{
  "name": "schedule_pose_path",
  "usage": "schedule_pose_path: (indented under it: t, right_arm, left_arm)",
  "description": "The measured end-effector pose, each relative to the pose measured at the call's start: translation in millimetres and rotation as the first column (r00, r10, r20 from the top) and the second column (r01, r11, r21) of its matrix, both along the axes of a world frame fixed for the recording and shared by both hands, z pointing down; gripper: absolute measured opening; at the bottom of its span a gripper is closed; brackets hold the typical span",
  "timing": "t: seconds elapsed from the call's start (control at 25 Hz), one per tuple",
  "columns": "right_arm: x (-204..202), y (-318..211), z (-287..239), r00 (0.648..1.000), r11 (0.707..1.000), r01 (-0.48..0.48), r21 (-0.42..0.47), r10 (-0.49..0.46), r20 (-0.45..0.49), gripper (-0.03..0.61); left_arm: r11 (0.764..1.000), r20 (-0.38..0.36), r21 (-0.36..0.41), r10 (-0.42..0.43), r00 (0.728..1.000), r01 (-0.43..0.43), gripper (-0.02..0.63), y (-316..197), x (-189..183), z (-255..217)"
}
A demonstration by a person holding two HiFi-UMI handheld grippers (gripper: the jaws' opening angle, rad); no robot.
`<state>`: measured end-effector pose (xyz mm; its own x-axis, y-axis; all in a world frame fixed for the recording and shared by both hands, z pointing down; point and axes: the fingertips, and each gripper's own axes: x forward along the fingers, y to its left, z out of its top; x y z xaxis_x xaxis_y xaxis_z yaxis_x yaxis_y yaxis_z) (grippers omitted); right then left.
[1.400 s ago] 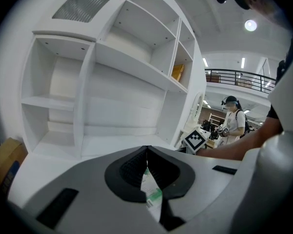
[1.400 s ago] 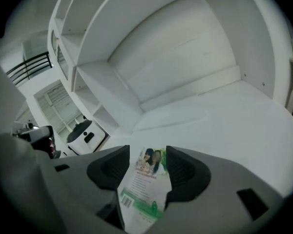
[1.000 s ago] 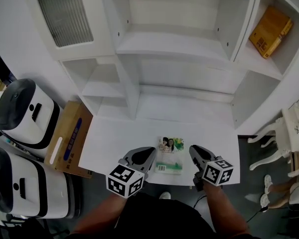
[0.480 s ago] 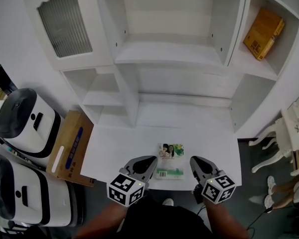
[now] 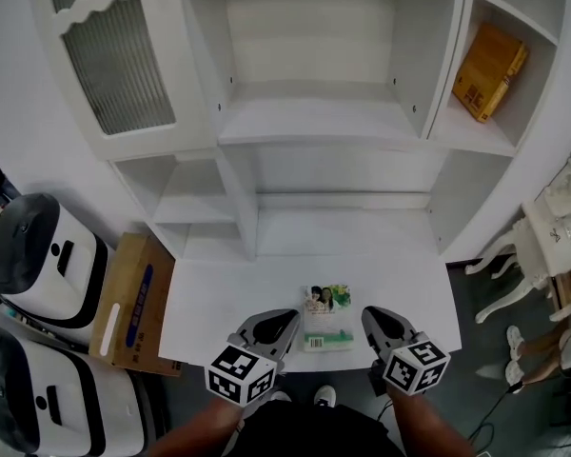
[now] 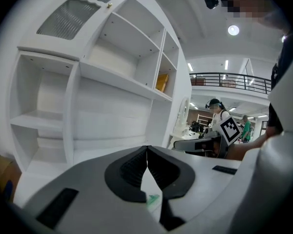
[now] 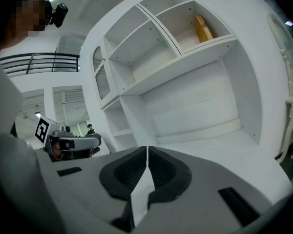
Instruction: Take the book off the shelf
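Observation:
A colourful thin book (image 5: 325, 318) lies flat on the white desk top (image 5: 228, 293) near its front edge, with one gripper at each side of it. My left gripper (image 5: 285, 318) hovers at the book's left side, shut and empty; its pads meet in the left gripper view (image 6: 147, 148). At the book's right side my right gripper (image 5: 369, 314) is also shut with nothing in it (image 7: 147, 149). A brown book (image 5: 489, 72) leans in the upper right shelf compartment, also visible in the right gripper view (image 7: 203, 28).
The white shelf unit (image 5: 314, 122) rises behind the desk, its compartments bare apart from the brown book; a glazed door (image 5: 114, 55) is at upper left. A cardboard box (image 5: 133, 303) and two white machines (image 5: 29, 255) stand left. A white chair (image 5: 542, 246) is at right.
The head view has tilted up and shows more of the upper shelves. Both grippers have stayed beside the book, and the book has not moved on the desk.

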<state>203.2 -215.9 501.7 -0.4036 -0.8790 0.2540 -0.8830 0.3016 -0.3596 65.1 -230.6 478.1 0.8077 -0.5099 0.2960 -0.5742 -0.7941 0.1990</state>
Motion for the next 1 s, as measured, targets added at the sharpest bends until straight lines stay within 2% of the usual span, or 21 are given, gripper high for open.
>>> schedule_pose_path:
  t: [0.28, 0.52, 0.64, 0.8, 1.0]
  right_arm:
    - [-3, 1, -22, 0.996, 0.996, -0.080, 0.046, 0.081, -0.027, 0.032]
    - [32, 0, -60, 0.983, 0.978, -0.182, 0.100, 0.183, -0.003, 0.032]
    - [54, -7, -84, 0.971, 0.960, -0.234, 0.154, 0.240, -0.020, 0.032]
    - [87, -23, -122, 0.952, 0.934, -0.281, 0.221, 0.300, -0.055, 0.034]
    - [150, -65, -198, 0.927, 0.887, -0.315, 0.337, 0.364, -0.094, 0.034]
  left_arm:
    - [0.997, -0.011, 0.019, 0.081, 0.997, -0.081, 0.011, -5, -1, -9]
    - [0.989, -0.036, 0.076, 0.131, 0.991, -0.129, 0.011, -19, 11, -33]
    - [0.981, -0.030, 0.097, 0.174, 0.984, -0.170, 0.011, -19, 20, -37]
    - [0.973, -0.003, 0.081, 0.219, 0.976, -0.218, 0.011, -7, 26, -32]
    - [0.969, 0.027, 0.082, 0.232, 0.972, -0.234, 0.011, -8, 38, -25]
